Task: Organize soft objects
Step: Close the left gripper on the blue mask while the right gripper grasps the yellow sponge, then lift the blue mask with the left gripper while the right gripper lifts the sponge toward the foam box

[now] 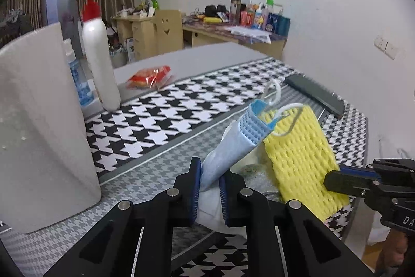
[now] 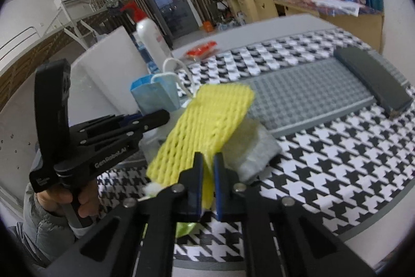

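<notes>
L gripper (image 1: 209,188) clamped on blue face mask (image 1: 233,136), R gripper (image 2: 207,186) clamped on yellow foam net (image 2: 207,121), both items lifted side by side above houndstooth table (image 1: 155,121) nr its front edge.

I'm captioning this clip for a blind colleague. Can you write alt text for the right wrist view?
The right gripper is shut on a yellow foam net sleeve, lifted over a houndstooth mat. To its left, the left gripper, held in a hand, grips a blue face mask. A white pump bottle stands behind.
</notes>
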Demonstrator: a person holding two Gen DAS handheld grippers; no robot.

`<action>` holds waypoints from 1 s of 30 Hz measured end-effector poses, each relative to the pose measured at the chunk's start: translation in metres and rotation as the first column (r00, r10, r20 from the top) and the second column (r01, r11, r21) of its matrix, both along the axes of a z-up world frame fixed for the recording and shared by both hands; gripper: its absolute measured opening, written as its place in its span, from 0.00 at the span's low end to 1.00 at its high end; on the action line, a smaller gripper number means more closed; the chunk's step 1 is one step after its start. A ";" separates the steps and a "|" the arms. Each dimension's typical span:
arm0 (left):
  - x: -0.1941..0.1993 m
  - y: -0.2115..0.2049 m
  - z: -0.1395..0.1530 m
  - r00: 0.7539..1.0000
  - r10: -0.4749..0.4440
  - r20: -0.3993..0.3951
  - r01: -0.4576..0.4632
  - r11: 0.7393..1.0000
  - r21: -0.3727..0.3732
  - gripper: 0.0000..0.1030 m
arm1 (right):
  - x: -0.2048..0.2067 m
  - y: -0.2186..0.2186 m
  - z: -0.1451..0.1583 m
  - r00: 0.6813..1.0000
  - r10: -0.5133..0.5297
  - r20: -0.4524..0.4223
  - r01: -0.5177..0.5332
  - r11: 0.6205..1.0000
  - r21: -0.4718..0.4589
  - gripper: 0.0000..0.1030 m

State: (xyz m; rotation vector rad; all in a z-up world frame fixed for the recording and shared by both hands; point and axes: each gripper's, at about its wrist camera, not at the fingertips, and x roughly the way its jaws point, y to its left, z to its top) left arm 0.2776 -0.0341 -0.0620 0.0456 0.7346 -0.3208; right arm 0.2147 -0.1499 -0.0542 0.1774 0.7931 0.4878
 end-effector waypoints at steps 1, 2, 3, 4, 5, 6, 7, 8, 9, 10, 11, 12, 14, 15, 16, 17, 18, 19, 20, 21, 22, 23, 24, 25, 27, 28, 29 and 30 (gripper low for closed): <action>-0.002 0.001 0.003 1.000 0.002 0.008 -0.002 1.000 -0.002 0.14 | -0.003 0.000 0.005 1.000 -0.003 0.022 0.003 1.000 -0.007 0.10; -0.003 0.001 0.005 1.000 0.002 0.012 -0.002 1.000 -0.007 0.14 | -0.007 0.000 0.010 0.999 -0.007 0.045 0.008 1.000 -0.014 0.10; -0.005 0.002 0.007 1.000 0.001 0.012 0.000 1.000 -0.014 0.14 | -0.010 0.001 0.014 0.998 -0.012 0.063 0.014 1.000 -0.022 0.10; -0.005 0.002 0.009 1.000 0.000 0.010 0.000 1.000 -0.020 0.14 | -0.012 0.001 0.017 0.997 -0.013 0.075 0.015 1.000 -0.027 0.10; -0.006 0.002 0.010 1.000 0.001 0.005 -0.001 1.000 -0.022 0.14 | -0.015 0.001 0.020 0.996 -0.011 0.086 0.014 1.000 -0.027 0.10; -0.008 0.003 0.012 1.000 0.004 0.001 -0.004 1.000 -0.030 0.14 | -0.017 0.001 0.022 0.995 -0.014 0.095 0.017 0.999 -0.028 0.10; -0.009 0.004 0.014 1.000 0.005 0.000 -0.005 0.999 -0.039 0.13 | -0.017 0.001 0.023 0.995 -0.016 0.099 0.019 0.999 -0.028 0.10; -0.011 0.004 0.015 1.000 0.004 -0.002 -0.005 0.999 -0.042 0.13 | -0.018 0.000 0.024 0.995 -0.018 0.103 0.021 0.999 -0.026 0.10; -0.012 0.005 0.017 1.000 0.005 -0.004 -0.005 0.999 -0.046 0.13 | -0.019 -0.001 0.025 0.994 -0.020 0.106 0.023 0.999 -0.027 0.10; -0.013 0.006 0.018 1.000 0.006 -0.005 -0.006 0.999 -0.046 0.13 | -0.020 -0.002 0.026 0.993 -0.022 0.112 0.025 0.999 -0.028 0.10; -0.015 0.006 0.020 1.000 0.010 -0.003 -0.010 0.999 -0.047 0.13 | -0.021 -0.002 0.027 0.993 -0.024 0.117 0.028 0.999 -0.029 0.10; -0.017 0.007 0.022 1.000 0.011 -0.001 -0.011 0.999 -0.050 0.13 | -0.022 -0.003 0.028 0.992 -0.026 0.121 0.030 0.999 -0.030 0.10; -0.022 0.009 0.027 1.000 0.009 0.006 -0.008 0.998 -0.067 0.13 | -0.024 -0.004 0.030 0.991 -0.031 0.131 0.035 0.999 -0.033 0.10; -0.025 0.010 0.030 1.000 0.008 0.012 -0.008 0.997 -0.072 0.13 | -0.025 -0.004 0.030 0.991 -0.032 0.132 0.036 0.999 -0.033 0.10; -0.028 0.010 0.033 1.000 0.007 0.021 -0.006 0.997 -0.071 0.13 | -0.025 -0.005 0.030 0.991 -0.032 0.132 0.036 0.999 -0.030 0.10; -0.030 0.010 0.035 1.000 0.013 0.027 -0.011 0.998 -0.068 0.13 | -0.025 -0.005 0.030 0.991 -0.031 0.133 0.035 0.999 -0.030 0.10; -0.031 0.011 0.038 0.999 0.018 0.031 -0.016 0.998 -0.068 0.13 | -0.025 -0.005 0.030 0.990 -0.032 0.135 0.037 0.999 -0.029 0.10; -0.033 0.012 0.041 0.999 0.017 0.031 -0.014 0.997 -0.075 0.13 | -0.025 -0.005 0.030 0.990 -0.032 0.136 0.036 0.999 -0.027 0.10; -0.034 0.012 0.042 0.999 0.014 0.031 -0.011 0.997 -0.081 0.13 | -0.026 -0.006 0.030 0.990 -0.032 0.136 0.035 0.999 -0.023 0.10; -0.036 0.012 0.044 0.999 0.011 0.034 -0.008 0.996 -0.085 0.13 | -0.026 -0.006 0.030 0.990 -0.033 0.136 0.036 0.999 -0.020 0.10; -0.038 0.012 0.046 0.999 0.010 0.041 -0.006 0.996 -0.085 0.13 | -0.026 -0.006 0.030 0.990 -0.032 0.137 0.035 0.999 -0.018 0.10; -0.040 0.011 0.048 0.999 0.012 0.047 -0.008 0.997 -0.082 0.13 | -0.028 -0.006 0.030 0.990 -0.031 0.139 0.034 0.999 -0.017 0.10; -0.041 0.011 0.049 0.999 0.015 0.049 -0.011 0.997 -0.079 0.13 | -0.029 -0.007 0.031 0.989 -0.031 0.141 0.033 0.999 -0.016 0.10; -0.042 0.010 0.050 0.999 0.017 0.049 -0.013 0.997 -0.079 0.10 | -0.030 -0.007 0.031 0.989 -0.029 0.144 0.032 0.999 -0.014 0.10; -0.044 0.010 0.052 0.999 0.022 0.049 -0.018 0.997 -0.079 0.09 | -0.031 -0.008 0.033 0.988 -0.028 0.150 0.030 0.999 -0.011 0.10; -0.047 0.010 0.054 0.998 0.025 0.058 -0.020 0.997 -0.074 0.09 | -0.032 -0.008 0.034 0.988 -0.028 0.155 0.030 0.999 -0.012 0.10; -0.049 0.010 0.056 0.997 0.026 0.067 -0.021 0.997 -0.069 0.09 | -0.033 -0.008 0.035 0.987 -0.028 0.158 0.031 0.999 -0.012 0.10; -0.051 0.009 0.058 0.997 0.027 0.075 -0.022 0.998 -0.065 0.09 | -0.033 -0.008 0.036 0.987 -0.028 0.161 0.030 0.999 -0.011 0.10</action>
